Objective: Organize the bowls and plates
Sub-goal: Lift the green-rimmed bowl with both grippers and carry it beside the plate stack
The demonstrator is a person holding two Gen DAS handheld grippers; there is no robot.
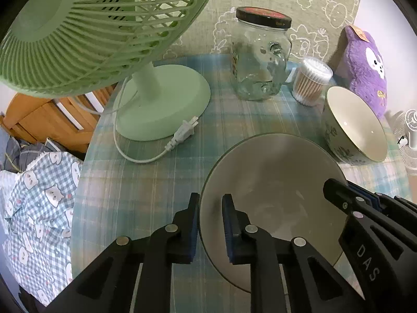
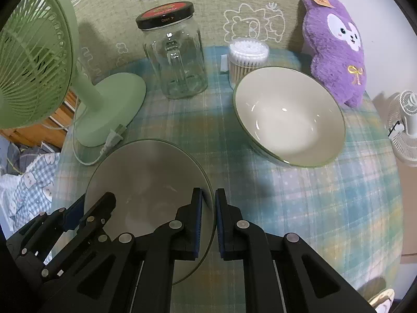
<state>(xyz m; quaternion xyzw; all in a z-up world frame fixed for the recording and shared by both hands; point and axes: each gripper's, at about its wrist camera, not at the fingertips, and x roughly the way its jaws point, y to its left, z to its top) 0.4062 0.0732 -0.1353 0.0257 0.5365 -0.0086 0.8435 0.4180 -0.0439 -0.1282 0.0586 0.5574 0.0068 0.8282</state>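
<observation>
Plate: grey and shallow, sits on the checked tablecloth at the near side of the table, in front of the green fan and glass jar.
Left gripper: pressed onto the plate's left rim, 1 finger outside the edge and 1 inside.
Right gripper: pressed onto the opposite rim the same way, so the plate is pinched at 2 sides.
Bowl: white with a dark rim line, stands apart from the plate further back on the right, just in front of the cotton swab tub and beside the purple plush toy.
Handling: the plate looks glazed, stiff, breakable and fairly heavy; its smooth rim may slip between the pads.
Hold: opposite rim edges suit it; lifting level with both sides together seems safest.
Risk: uneven lifting could tip the plate or knock it against the bowl.
</observation>
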